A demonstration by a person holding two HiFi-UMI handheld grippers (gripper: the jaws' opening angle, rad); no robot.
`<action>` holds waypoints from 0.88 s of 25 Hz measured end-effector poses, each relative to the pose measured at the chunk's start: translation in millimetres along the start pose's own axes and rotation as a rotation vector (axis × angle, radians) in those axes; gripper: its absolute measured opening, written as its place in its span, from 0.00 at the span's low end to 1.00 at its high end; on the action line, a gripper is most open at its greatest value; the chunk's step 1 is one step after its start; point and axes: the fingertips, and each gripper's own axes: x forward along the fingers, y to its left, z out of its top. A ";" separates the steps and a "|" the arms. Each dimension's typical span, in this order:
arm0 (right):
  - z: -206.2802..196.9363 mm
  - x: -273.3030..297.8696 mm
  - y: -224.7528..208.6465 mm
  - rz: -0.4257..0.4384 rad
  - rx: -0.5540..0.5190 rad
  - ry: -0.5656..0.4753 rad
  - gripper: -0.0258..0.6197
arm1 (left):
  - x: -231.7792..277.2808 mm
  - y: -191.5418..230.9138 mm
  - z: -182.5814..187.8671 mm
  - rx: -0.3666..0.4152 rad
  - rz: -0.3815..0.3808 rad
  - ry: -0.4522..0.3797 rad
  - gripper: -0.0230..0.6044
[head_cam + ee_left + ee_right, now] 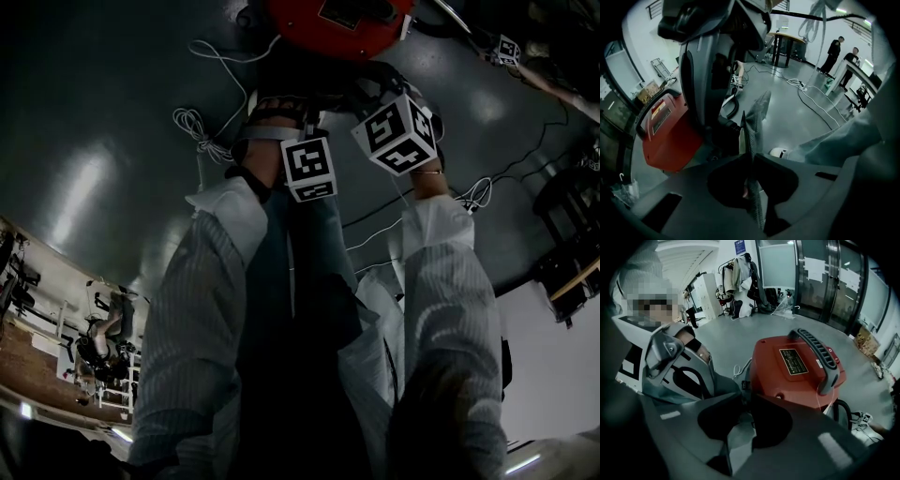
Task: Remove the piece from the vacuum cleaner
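The red vacuum cleaner (pixel 337 23) sits on the grey floor just ahead of both grippers; it shows at the left (pixel 665 136) in the left gripper view and fills the right (pixel 792 371) of the right gripper view, black handle on top. A thin grey cloth piece (pixel 757 110) sticks up between the jaws of my left gripper (pixel 749 154), which are pinched on it. My right gripper (pixel 745 397) also has its jaws together on grey cloth (pixel 738 441). In the head view only the marker cubes (pixel 307 167) (pixel 398 131) and the sleeves show clearly.
White cables (pixel 202 127) lie on the floor left of the vacuum, and more cables (pixel 811 93) run across the room. Two people (pixel 832 54) stand by a table (pixel 787 40) far off. A black hose (pixel 841 411) curls beside the vacuum.
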 end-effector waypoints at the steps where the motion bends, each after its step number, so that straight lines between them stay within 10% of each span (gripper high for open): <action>1: -0.3 0.9 -0.4 -0.001 0.002 0.000 0.14 | 0.8 -0.7 0.0 -0.032 -0.010 0.008 0.10; 18: -3.0 4.0 -1.5 -0.002 0.035 -0.006 0.14 | 5.2 -16.8 5.6 -0.204 -0.047 0.029 0.11; 22: -3.0 4.9 -1.7 0.001 0.037 -0.014 0.14 | 6.8 -60.7 5.2 -0.238 -0.239 0.051 0.10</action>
